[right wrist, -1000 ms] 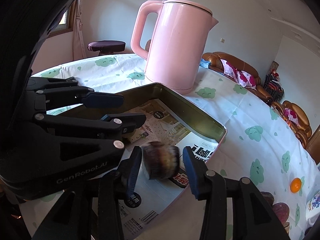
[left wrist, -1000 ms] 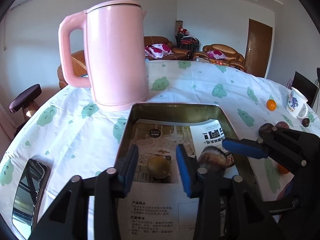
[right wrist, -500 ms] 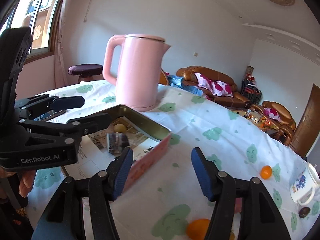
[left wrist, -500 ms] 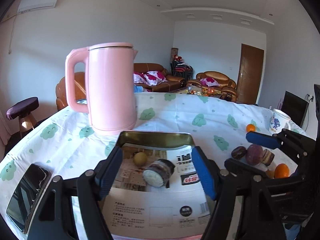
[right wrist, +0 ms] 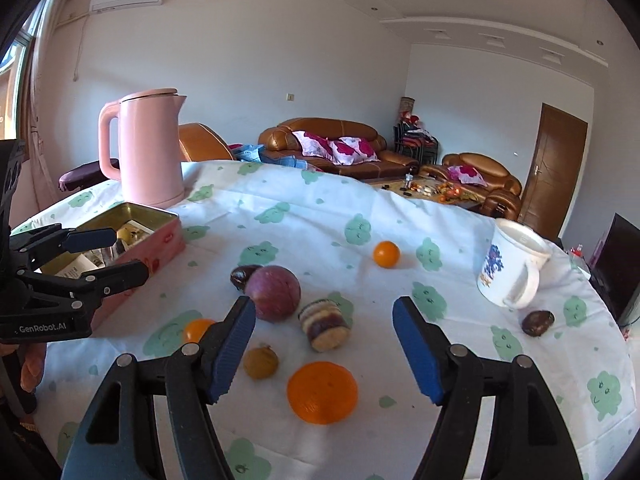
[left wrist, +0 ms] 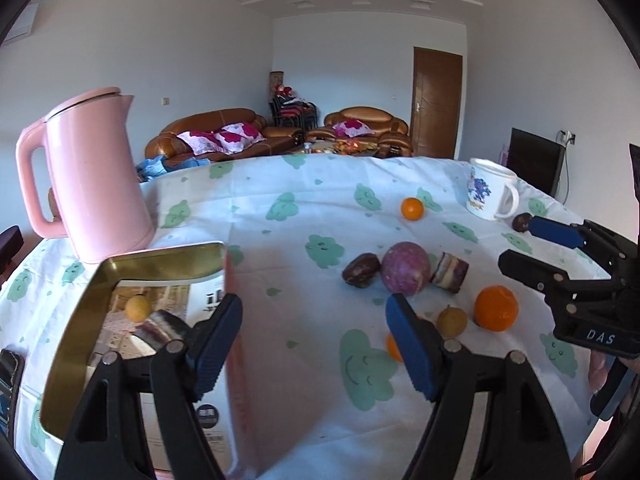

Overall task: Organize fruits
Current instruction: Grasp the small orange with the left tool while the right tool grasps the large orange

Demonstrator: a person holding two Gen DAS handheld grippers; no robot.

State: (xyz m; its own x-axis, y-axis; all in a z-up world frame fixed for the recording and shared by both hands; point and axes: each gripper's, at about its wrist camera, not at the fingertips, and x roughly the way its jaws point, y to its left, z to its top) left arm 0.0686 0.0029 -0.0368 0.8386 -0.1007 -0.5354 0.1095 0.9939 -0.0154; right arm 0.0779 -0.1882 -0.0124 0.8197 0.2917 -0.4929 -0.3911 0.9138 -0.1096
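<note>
The fruits lie in 2 places. On the cloud-print tablecloth (right wrist: 320, 216) a loose cluster sits near the middle of the right wrist view: a big orange (right wrist: 322, 392) at about 6 o'clock, a small brownish-yellow fruit (right wrist: 261, 361) just beside it at its 10 o'clock, a cut purple-and-cream chunk (right wrist: 325, 324) at its 12 o'clock, and a round purple fruit (right wrist: 273, 293) beyond that chunk at its 10 o'clock. A dark brown piece (right wrist: 243, 276) touches the purple fruit at its 10 o'clock. A small orange (right wrist: 197, 329) lies at the cluster's 9 o'clock, another small orange (right wrist: 386, 254) sits apart at 1 o'clock, and a dark fruit (right wrist: 537, 323) rests near the base of the white mug (right wrist: 513, 268) at 3 o'clock.

The pink tin (left wrist: 72, 360) with a gold inside holds 2 pieces on printed paper: a yellow fruit (left wrist: 137, 308) and a cut striped chunk (left wrist: 160, 330), at 9 o'clock in the left wrist view. The pink kettle (left wrist: 92, 176) stands just behind the tin at 10 o'clock.

The right gripper (right wrist: 324, 344) hangs over the cluster; its jaws have just been opening and grasp nothing, though the chunk and big orange show between them. The left gripper (left wrist: 314, 344) is released too, its jaws spread over bare cloth beside the tin wall.
</note>
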